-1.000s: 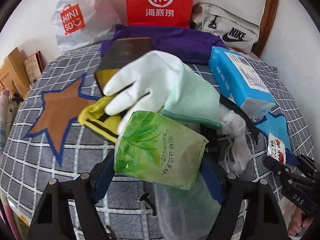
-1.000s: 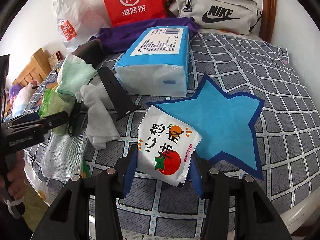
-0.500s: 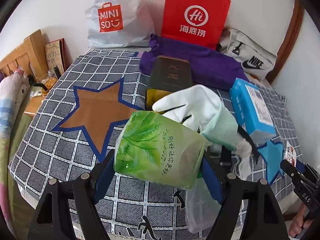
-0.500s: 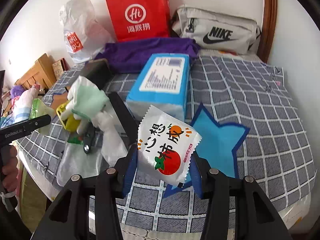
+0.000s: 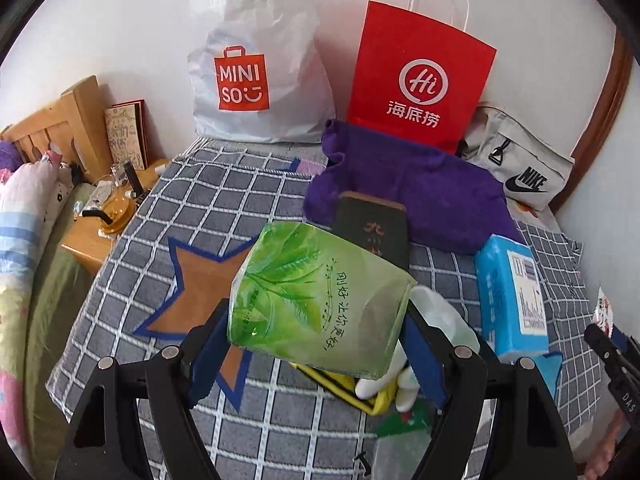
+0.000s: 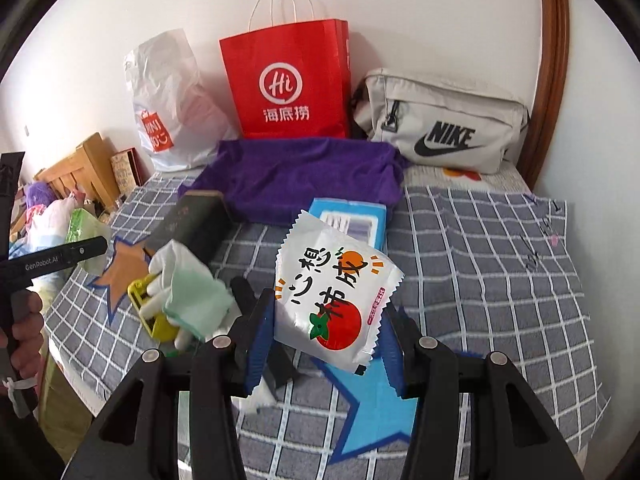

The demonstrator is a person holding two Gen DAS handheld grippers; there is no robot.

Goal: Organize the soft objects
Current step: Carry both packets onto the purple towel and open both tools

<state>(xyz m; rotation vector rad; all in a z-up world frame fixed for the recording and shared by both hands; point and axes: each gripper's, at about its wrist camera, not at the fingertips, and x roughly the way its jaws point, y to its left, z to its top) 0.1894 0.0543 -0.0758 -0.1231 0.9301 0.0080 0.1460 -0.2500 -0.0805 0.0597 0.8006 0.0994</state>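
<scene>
My left gripper (image 5: pixel 316 344) pinches a soft green tissue pack (image 5: pixel 316 300) between its blue pads, holding it above the checked bedspread (image 5: pixel 248 208). The pack is printed with tea leaves and a slanted line of Chinese characters I can only partly read. Its long axis runs across the jaws and tilts down toward the right, with the printed face toward the camera. The wrapper looks glossy and slightly crumpled.

My right gripper (image 6: pixel 326 340) clamps a white snack packet (image 6: pixel 332 292) by its lower sides, also lifted off the bed. It carries bold black Chinese characters, an orange circle and a red tomato at the lower end. The packet stands roughly upright and leans right at the top, its crimped zigzag edge uppermost.

Against the wall stand a white MINISO bag (image 5: pixel 256 80) and a red paper bag (image 5: pixel 420 76) with a "Hi" logo and 海底捞 beneath. Beside it lies a grey NIKE pouch (image 6: pixel 444 124). A purple cloth (image 6: pixel 304 176) lies in front of the bags, a dark box (image 6: pixel 192 224) with its far end on the cloth, and a blue tissue pack (image 5: pixel 512 296) near it. A white and mint glove (image 6: pixel 188 292) rests on something yellow. In the right view the left handle reads "GenRobot.AI".
</scene>
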